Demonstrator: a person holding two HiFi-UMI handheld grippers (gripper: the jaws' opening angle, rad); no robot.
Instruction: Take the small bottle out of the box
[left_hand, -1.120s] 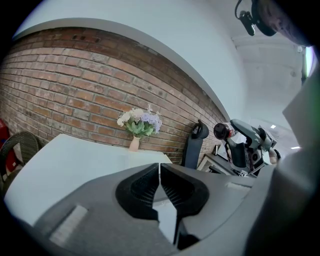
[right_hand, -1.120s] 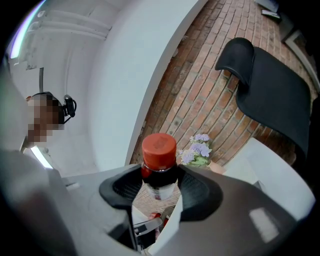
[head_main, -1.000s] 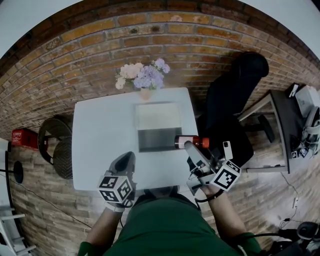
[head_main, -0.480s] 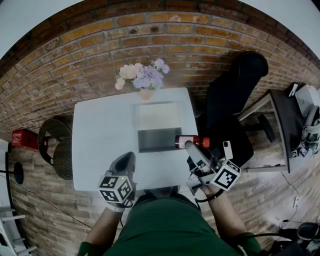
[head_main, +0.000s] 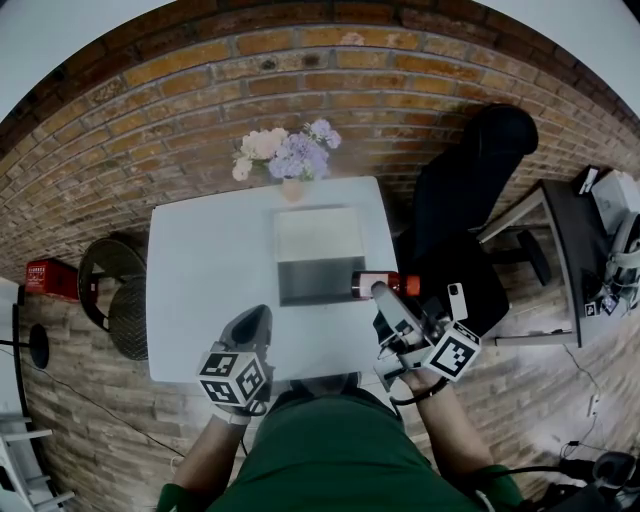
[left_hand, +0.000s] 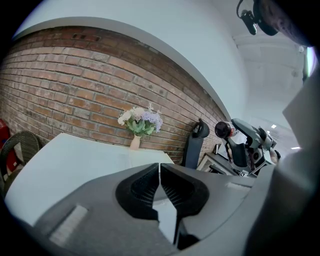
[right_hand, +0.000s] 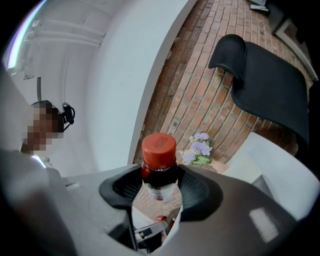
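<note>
beside the box (head_main: 318, 235), small bottle (head_main: 364, 282) clamped sideways in right hand-held gripper (head_main: 380, 293) — left hand-held gripper (head_main: 254, 318) closed, empty

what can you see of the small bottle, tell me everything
The small bottle has an orange-red cap, a dark body and a pale label. The right gripper is shut on it just below the cap, with both pads against its sides. In the head view it lies sideways in the air, cap pointing right, outside the box and by the box's near right corner. Nothing else touches it.
</note>
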